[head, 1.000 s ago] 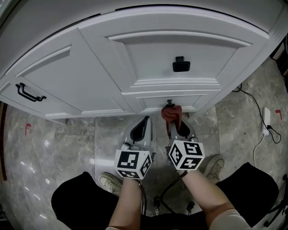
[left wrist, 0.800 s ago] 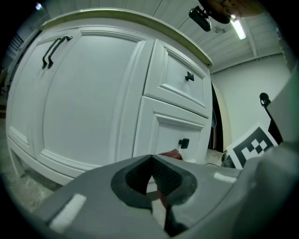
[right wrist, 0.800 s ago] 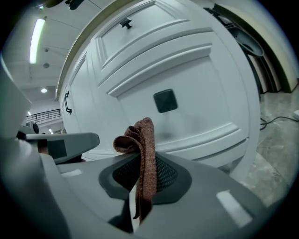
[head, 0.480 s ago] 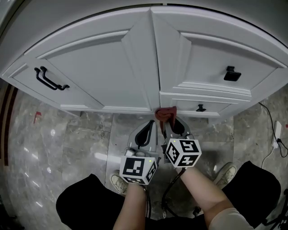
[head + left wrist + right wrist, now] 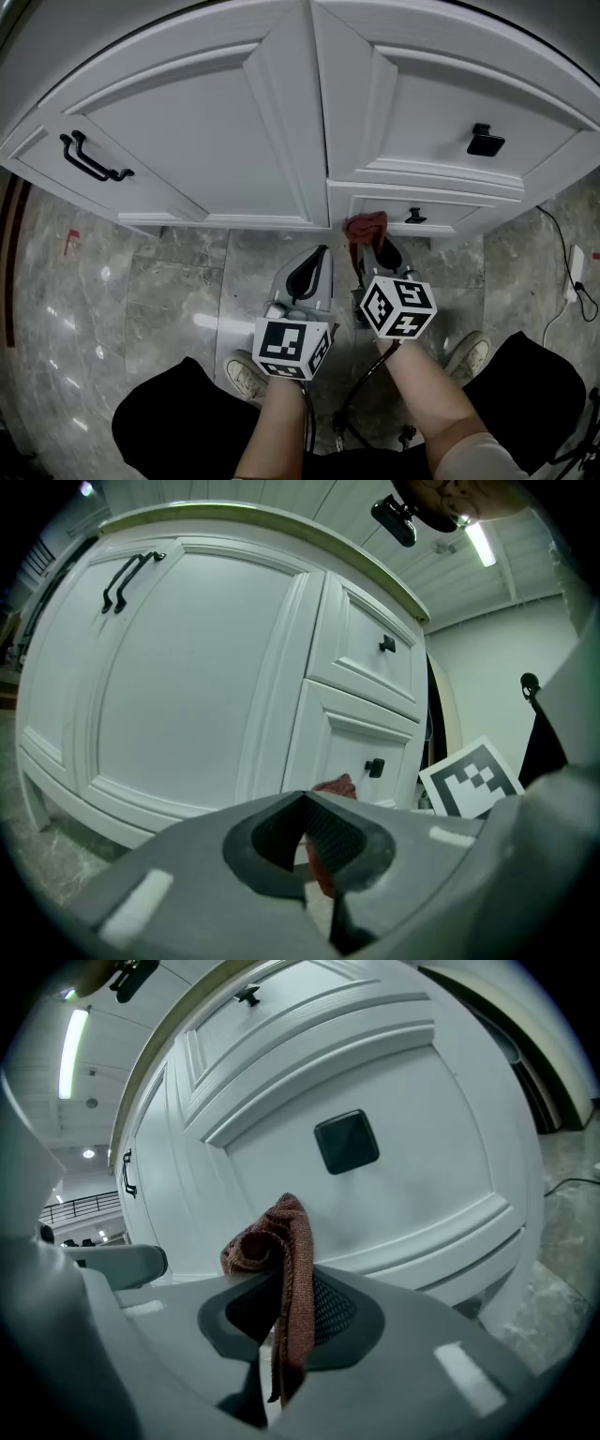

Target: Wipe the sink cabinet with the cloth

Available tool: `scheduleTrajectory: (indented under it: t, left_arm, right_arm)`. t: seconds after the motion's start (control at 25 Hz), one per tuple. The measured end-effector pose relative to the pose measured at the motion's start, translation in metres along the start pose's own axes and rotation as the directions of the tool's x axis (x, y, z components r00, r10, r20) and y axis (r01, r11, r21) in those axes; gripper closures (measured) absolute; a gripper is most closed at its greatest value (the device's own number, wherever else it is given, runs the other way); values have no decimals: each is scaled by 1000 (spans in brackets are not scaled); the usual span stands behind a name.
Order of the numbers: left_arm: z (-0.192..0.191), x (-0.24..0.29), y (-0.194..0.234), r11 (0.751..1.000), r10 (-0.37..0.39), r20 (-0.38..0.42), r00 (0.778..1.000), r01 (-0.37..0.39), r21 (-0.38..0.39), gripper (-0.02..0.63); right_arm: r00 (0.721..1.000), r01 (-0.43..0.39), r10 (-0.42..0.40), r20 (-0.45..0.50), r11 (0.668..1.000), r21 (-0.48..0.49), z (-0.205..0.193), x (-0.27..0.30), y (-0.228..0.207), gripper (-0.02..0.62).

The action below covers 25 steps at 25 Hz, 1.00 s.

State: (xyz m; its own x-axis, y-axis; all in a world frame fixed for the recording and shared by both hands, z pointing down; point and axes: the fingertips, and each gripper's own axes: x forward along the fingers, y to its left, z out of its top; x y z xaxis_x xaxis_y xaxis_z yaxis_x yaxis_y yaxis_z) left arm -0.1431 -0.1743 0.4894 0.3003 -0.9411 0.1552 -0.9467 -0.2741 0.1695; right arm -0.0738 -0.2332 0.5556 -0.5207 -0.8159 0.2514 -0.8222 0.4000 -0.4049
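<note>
My left gripper [image 5: 317, 255], lower centre of the head view, is clenched with nothing between its jaws. Just beside it, my right gripper [image 5: 373, 246] grasps the red cloth [image 5: 365, 226]. The cloth sits mid-frame at the lower drawer [image 5: 450, 214] of the white sink cabinet [image 5: 234, 122], left of the black knob [image 5: 414, 217]. Contact cannot be confirmed.

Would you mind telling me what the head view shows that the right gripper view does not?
Head view only: the person's arms and shoes. Right gripper view only: a ceiling light and a distant railing. Both: the right gripper shut on the red cloth, the white cabinet, its lower black knob.
</note>
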Motion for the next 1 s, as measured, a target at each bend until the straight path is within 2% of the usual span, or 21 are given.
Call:
scheduleTrajectory:
  t: [0.48,0.72,1.0]
  left_arm:
    - [-9,31,-47,997,-76,-20,997,77,13,606]
    - [-11,45,-75,992,-123,-29,992,123,19,606]
    - [-11,54,-92,989,-143,-33,989,144,21,606]
  right_arm:
    - [996,91,-91,24,996,-5,21,-28,-55,512]
    - [988,150,-150,34,989,1,34,-45,-88,512]
    - [974,222,-222,42,975,-3,45,-64,-125,512]
